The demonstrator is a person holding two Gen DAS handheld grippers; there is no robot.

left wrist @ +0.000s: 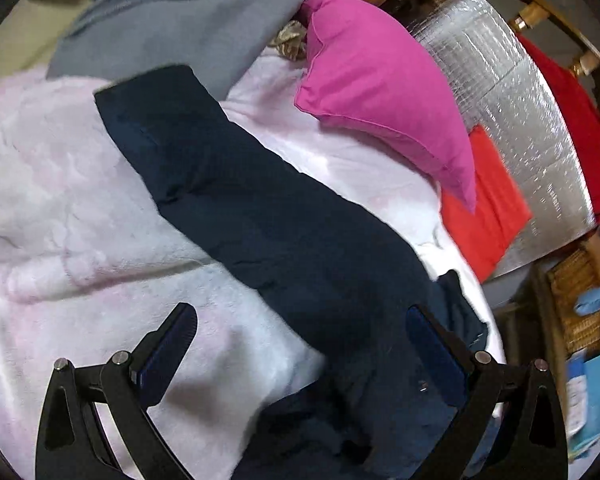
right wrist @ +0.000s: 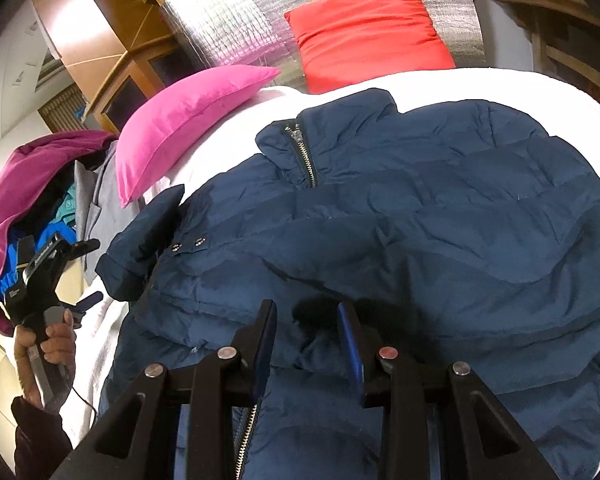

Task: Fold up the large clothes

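A navy puffer jacket (right wrist: 400,232) lies on a pale pink blanket (left wrist: 80,200) on the bed, zipper and collar toward the pillows. In the left wrist view one sleeve (left wrist: 236,184) stretches away across the blanket. My left gripper (left wrist: 300,320) is open, its fingers wide apart over the jacket's edge; it also shows in the right wrist view (right wrist: 86,304), held by a hand at the left. My right gripper (right wrist: 306,312) is just above the jacket's lower front, its jaws partly closed with a fold of navy fabric between them.
A pink pillow (left wrist: 380,92) and a red pillow (right wrist: 368,32) lean against a silver foil panel (left wrist: 520,112) at the head of the bed. A grey garment (left wrist: 172,24) and a pile of magenta and blue clothes (right wrist: 24,200) lie beside the jacket. Wooden furniture (right wrist: 112,56) stands behind.
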